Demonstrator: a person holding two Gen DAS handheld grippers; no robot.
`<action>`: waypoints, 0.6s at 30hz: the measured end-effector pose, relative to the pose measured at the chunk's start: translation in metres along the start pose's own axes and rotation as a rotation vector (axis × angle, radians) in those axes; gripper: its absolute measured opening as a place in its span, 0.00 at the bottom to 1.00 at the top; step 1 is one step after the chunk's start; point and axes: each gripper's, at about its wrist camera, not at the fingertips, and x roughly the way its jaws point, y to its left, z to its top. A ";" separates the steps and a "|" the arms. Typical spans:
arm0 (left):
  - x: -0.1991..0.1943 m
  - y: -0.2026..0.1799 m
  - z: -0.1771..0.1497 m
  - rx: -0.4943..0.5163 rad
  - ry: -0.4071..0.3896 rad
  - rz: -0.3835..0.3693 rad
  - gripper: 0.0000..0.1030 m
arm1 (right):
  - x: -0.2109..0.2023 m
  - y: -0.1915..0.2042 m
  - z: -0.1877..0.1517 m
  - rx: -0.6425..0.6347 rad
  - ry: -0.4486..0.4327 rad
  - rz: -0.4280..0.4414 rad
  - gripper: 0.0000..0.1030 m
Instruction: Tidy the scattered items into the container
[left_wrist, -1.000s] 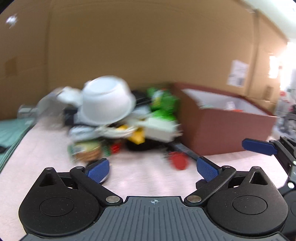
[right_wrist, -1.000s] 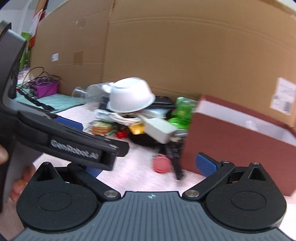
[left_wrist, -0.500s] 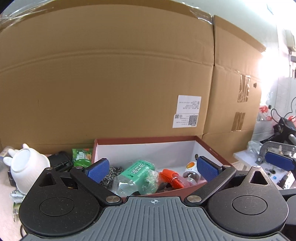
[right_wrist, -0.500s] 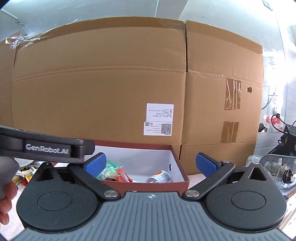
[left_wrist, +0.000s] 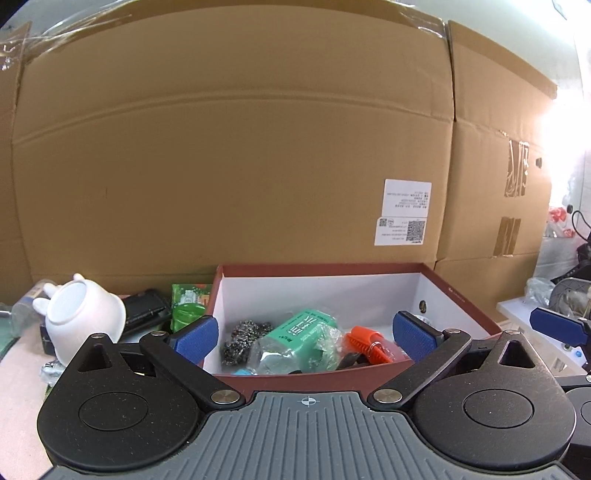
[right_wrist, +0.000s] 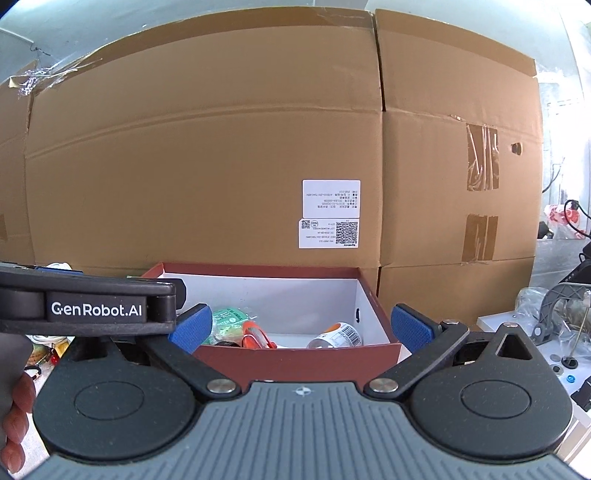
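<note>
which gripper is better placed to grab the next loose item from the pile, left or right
Probably left. The left gripper is open and empty, and its view shows the white cup and the pile just left of the red box. The right gripper, also open, sits farther right, facing the box.

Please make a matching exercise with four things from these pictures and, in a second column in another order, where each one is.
1. white cup
2. steel scourer
3. shipping label
4. orange tool

a. on the cardboard wall
b. inside the red box, left part
c. outside the box, left of it
d. inside the box, right part

Pairs: 1-c, 2-b, 3-a, 4-d
</note>
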 end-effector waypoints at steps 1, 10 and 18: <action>0.001 0.003 0.000 -0.012 0.011 -0.022 1.00 | 0.000 0.000 0.000 0.001 0.001 0.001 1.00; -0.003 0.012 -0.005 0.006 0.024 -0.084 1.00 | -0.006 0.011 -0.003 -0.045 -0.001 -0.008 1.00; -0.015 0.008 -0.009 -0.014 -0.012 0.022 1.00 | -0.008 0.012 -0.005 -0.031 0.002 0.000 1.00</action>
